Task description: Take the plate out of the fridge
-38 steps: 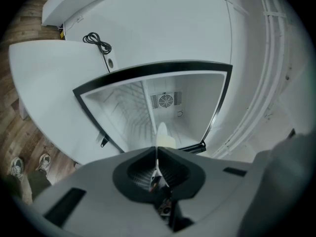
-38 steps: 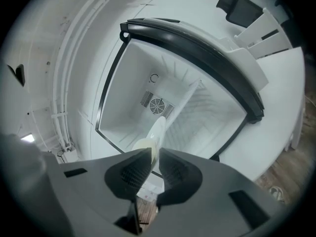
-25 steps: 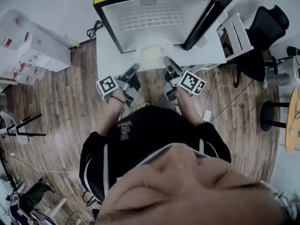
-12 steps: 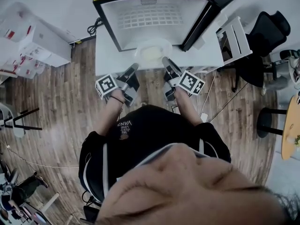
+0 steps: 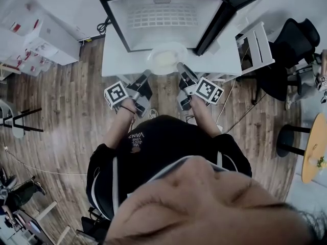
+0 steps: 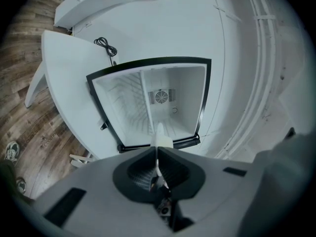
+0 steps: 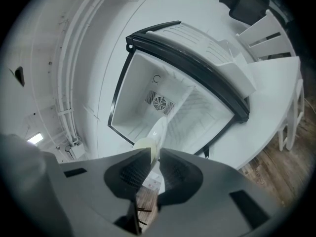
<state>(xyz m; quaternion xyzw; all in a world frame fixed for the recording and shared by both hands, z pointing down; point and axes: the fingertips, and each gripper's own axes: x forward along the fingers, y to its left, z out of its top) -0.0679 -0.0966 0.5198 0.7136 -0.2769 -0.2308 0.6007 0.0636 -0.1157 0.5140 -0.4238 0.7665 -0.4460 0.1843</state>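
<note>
A pale round plate (image 5: 166, 58) hangs level in front of the open fridge (image 5: 163, 14), over the white table (image 5: 115, 60). My left gripper (image 5: 147, 74) is shut on the plate's near-left rim. My right gripper (image 5: 180, 67) is shut on its near-right rim. In the left gripper view the plate (image 6: 161, 138) shows edge-on, pinched between the jaws of the left gripper (image 6: 157, 151), with the empty white fridge (image 6: 170, 95) beyond. The right gripper view shows the plate's rim (image 7: 156, 132) between the jaws of the right gripper (image 7: 153, 154), before the fridge (image 7: 163, 100).
The fridge door (image 5: 230, 11) swings open to the right. A white slatted rack (image 5: 255, 42) and a black chair (image 5: 294, 32) stand to the right. White boxes (image 5: 36, 37) lie at the left. A round wooden table (image 5: 314, 149) is at the far right. Wooden floor surrounds the table.
The plate and both grippers have drawn slightly back from the fridge's opening toward the person. Both grips on the rim look unchanged.
</note>
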